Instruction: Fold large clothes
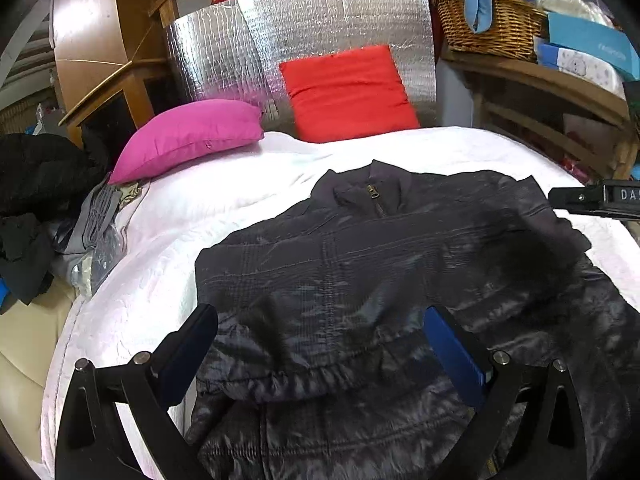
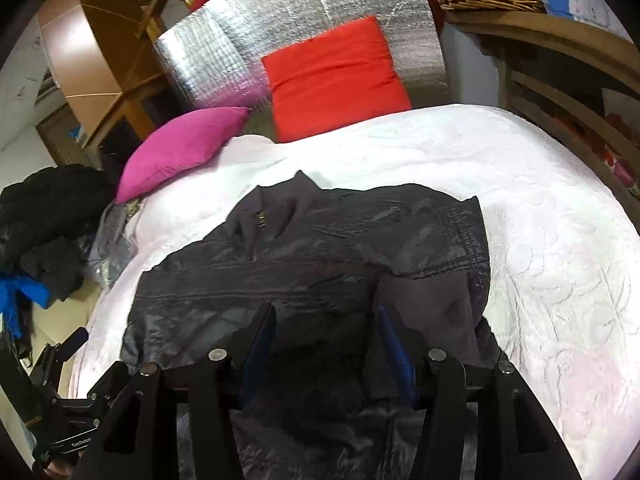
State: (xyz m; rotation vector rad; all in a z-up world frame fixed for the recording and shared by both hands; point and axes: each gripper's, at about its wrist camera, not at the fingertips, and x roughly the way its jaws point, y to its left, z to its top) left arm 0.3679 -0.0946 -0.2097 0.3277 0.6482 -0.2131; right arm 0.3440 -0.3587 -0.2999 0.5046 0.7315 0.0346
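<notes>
Left hand-held gripper (image 1: 320, 332) hovers spread wide over jacket (image 1: 360, 272), front up on bed (image 1: 168, 216). Right hand-held gripper (image 2: 326, 334) spread, empty. Shiny shell looks slick, puffy, light, so pinch hem or sleeve cuff w/ firm bite.

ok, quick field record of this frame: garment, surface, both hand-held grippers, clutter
garment: dark jacket, zipped, collar away from cameras, both sleeves folded across the front
surface: white quilt on bed
left hand-held gripper: open, over the jacket's lower part, holding nothing
right hand-held gripper: open, above the folded sleeve, no fabric pinched
pillows: magenta pillow, red pillow at the head
left of bed: pile of dark clothes
</notes>
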